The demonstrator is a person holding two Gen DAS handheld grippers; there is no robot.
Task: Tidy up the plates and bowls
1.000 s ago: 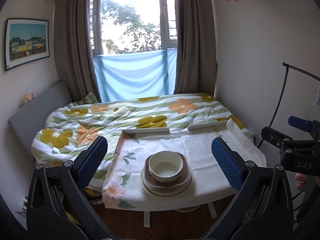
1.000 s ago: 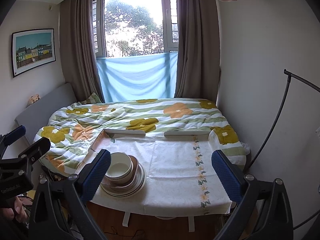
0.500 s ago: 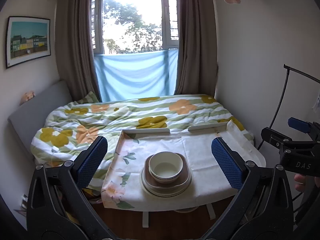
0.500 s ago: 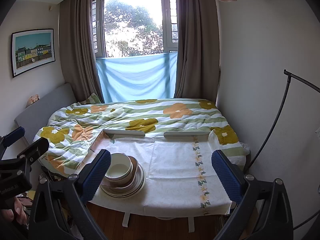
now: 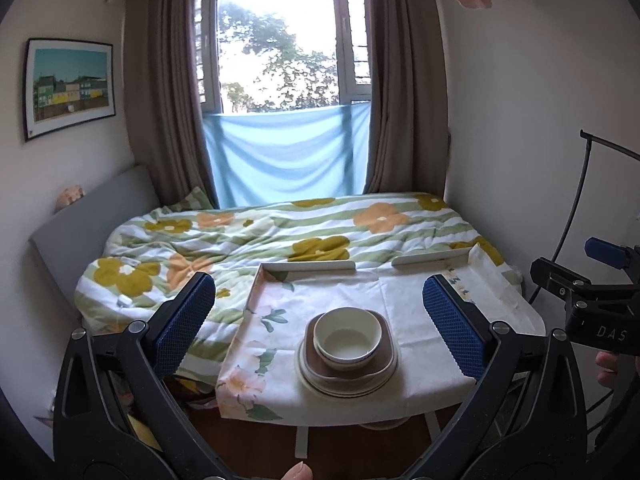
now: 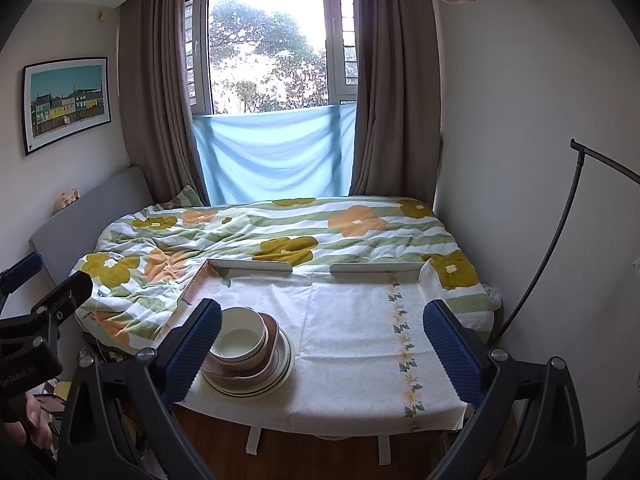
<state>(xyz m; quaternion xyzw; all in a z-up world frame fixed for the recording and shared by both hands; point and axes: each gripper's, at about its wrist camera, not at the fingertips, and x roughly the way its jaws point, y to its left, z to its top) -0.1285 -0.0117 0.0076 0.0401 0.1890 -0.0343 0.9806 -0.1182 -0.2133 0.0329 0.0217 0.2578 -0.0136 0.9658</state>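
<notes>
Left gripper (image 5: 320, 324): jaws spread wide, nothing between the 2 blue pads, held back from the table. In the left wrist view its pads sit lower left and lower right of the frame, framing the dish stack at lower centre.

Right gripper (image 6: 322, 344): jaws likewise spread wide, gripping nothing, also short of the table. In the right wrist view its left pad overlaps the near-left edge of the stack; contact cannot be told from this angle.

Dish stack: 1 pile on the table (image 5: 420, 312), which is draped in a floral cloth.
- Top: cream bowl (image 5: 347, 339), upright, interior bare.
- Under it: brown squarish dish (image 5: 382, 364), rounded corners.
- Bottom: round white plates (image 6: 280, 368) with a dark rim line; count unclear.

The pile sits toward the near edge of the table: lower centre in the left wrist view, lower left in the right wrist view. The rest of the cloth, to the right in the right wrist view, carries a vertical flower stripe.

Behind the table: bed with flowered duvet (image 6: 280, 232), centre frame. Window (image 6: 268, 48) at top centre, brown curtains each side, blue cloth (image 6: 276, 156) across its lower part. Framed picture (image 5: 70, 86) at upper left. Black lamp arm (image 6: 560, 220) curves down the right edge.
</notes>
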